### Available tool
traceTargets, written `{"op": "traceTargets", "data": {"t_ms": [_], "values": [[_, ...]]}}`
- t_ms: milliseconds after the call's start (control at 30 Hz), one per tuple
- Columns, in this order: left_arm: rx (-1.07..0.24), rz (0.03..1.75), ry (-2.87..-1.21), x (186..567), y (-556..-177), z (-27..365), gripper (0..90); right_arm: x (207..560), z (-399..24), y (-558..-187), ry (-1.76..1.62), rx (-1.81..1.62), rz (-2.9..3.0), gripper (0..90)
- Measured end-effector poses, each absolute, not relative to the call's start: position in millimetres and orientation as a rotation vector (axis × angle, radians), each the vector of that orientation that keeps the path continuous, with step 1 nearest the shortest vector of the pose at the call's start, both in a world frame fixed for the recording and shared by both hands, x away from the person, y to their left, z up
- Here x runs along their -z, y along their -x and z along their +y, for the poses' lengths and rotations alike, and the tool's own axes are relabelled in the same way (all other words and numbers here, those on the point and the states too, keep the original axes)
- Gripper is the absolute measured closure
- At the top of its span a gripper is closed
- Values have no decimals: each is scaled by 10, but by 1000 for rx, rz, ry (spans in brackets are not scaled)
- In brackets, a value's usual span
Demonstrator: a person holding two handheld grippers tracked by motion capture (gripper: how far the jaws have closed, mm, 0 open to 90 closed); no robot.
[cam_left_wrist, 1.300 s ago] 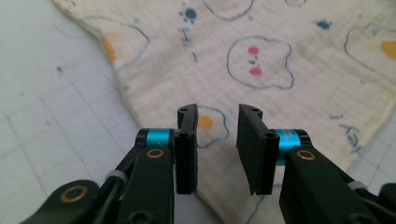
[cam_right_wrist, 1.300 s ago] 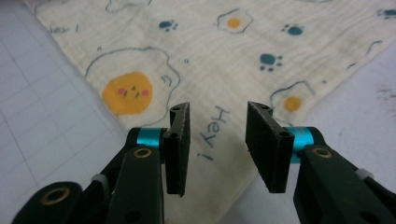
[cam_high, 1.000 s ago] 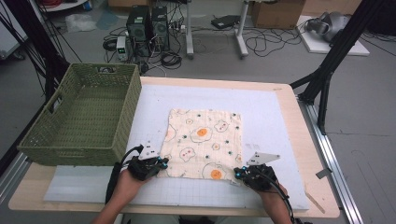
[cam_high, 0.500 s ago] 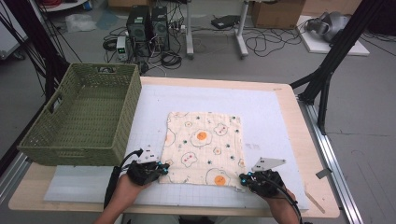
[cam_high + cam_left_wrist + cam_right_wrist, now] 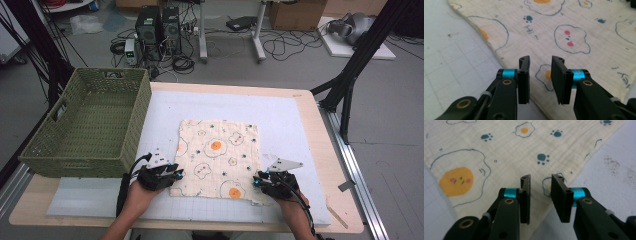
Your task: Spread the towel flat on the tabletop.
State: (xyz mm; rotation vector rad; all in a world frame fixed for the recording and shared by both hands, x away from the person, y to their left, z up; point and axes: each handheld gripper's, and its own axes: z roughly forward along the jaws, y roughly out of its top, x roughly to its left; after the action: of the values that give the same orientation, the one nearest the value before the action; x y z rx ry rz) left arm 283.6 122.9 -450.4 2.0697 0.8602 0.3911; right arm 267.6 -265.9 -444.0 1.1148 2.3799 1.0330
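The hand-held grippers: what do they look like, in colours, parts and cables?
Each hand-held gripper, left and right, is black with two flat black jaws, cyan rings and brass-coloured screws at the jaw bases. Each carries a grey three-cornered plate on top and trails a black cable.

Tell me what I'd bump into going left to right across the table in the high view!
Green basket → left gripper → egg-print cloth → right gripper → bare edge of the wooden table.
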Motion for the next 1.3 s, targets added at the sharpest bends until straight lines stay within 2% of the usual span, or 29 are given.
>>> {"op": "traceTargets", "data": {"t_ms": [67,133,300,467,533,600,633,767,867,1033,1300], "values": [[-405,850,-2081,4504,-2819,1221,674,4424,-2678,-2667,-1104,-992,2384,783],[-416,845,-2090,4503,-2803,1222,684,4414,-2704,-2655,-1112,-970,2382,806],[-408,848,-2082,4497,-2750,1252,726,4395,-2731,-2616,-1110,-918,2376,798],[-408,881,-1949,4476,-2796,1363,599,4345,-2790,-2550,-1101,-993,2335,650],[-384,867,-1880,4432,-2825,1390,565,4289,-2823,-2534,-1114,-1036,2272,528],[-390,844,-1820,4372,-2863,1392,461,4228,-2855,-2519,-1134,-1064,2194,437],[-393,833,-1787,4331,-2892,1393,433,4199,-2873,-2512,-1139,-1083,2162,415],[-410,854,-1704,4253,-2983,1401,219,4120,-2966,-2509,-1133,-1104,2075,311],[-421,883,-1688,4224,-3029,1415,203,4104,-3058,-2523,-1141,-1097,2041,250],[-412,819,-1696,4226,-2984,1423,205,4121,-3200,-2550,-1172,-1102,2005,121],[-410,799,-1716,4230,-2952,1453,212,4123,-3244,-2561,-1168,-1153,2014,117]]}}
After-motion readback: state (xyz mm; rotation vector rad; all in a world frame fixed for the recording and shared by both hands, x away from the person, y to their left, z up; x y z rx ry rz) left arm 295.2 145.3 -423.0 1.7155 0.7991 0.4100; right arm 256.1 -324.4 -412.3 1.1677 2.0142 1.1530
